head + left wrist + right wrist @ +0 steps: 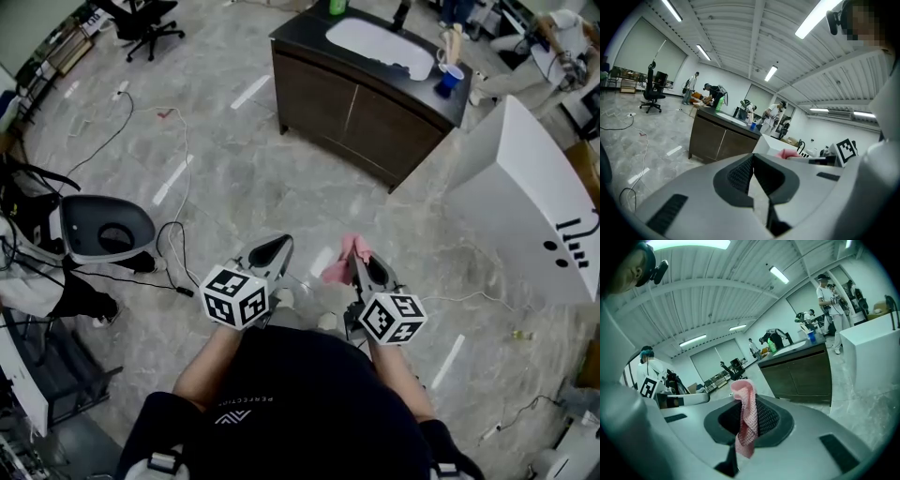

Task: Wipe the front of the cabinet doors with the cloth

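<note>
The dark brown cabinet [356, 108] with two front doors and a white sink top stands across the floor, well ahead of both grippers. It also shows in the left gripper view as the cabinet [717, 143] and in the right gripper view as the cabinet [801, 376]. My right gripper [361, 262] [748, 401] is shut on a pink knitted cloth [339, 262] [746, 420] that hangs over its jaws. My left gripper [276, 247] [751, 159] is held beside it at waist height, shut with nothing in it. Neither gripper touches the cabinet.
A large white block [534, 206] stands to the right of the cabinet. A white round-topped unit [103, 228] and black cables [178, 239] lie on the floor at the left. A blue cup [450, 78] sits on the cabinet top. Several people stand behind the cabinet.
</note>
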The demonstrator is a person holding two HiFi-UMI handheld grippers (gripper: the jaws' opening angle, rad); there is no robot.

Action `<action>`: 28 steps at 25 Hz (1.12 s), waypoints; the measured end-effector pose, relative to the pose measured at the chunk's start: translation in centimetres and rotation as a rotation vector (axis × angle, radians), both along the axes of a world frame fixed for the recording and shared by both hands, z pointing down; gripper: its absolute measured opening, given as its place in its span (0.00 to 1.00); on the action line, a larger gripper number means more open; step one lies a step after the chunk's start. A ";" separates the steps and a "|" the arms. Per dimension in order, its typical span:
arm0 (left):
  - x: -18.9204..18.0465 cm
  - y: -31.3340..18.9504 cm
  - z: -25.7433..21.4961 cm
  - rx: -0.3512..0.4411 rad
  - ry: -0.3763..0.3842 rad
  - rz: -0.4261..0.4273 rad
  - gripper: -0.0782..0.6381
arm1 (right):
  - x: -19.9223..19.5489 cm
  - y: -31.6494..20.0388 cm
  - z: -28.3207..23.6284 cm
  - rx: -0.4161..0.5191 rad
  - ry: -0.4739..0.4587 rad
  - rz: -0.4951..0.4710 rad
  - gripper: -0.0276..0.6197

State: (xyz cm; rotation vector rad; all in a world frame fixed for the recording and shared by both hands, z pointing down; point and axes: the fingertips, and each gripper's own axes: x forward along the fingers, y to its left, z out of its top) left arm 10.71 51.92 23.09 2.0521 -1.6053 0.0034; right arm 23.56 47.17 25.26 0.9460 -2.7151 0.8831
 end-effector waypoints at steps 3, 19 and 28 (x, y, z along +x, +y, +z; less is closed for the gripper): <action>-1.1 -0.2 0.1 -0.001 -0.005 -0.002 0.12 | -1.2 -0.2 0.2 -0.001 0.006 -0.007 0.12; -10.2 0.0 1.0 -0.015 -0.007 -0.020 0.12 | -10.6 -1.5 -0.6 0.040 0.044 -0.049 0.12; -13.1 -1.3 1.7 -0.032 0.004 -0.104 0.12 | -13.3 -4.2 0.2 0.031 0.063 -0.106 0.12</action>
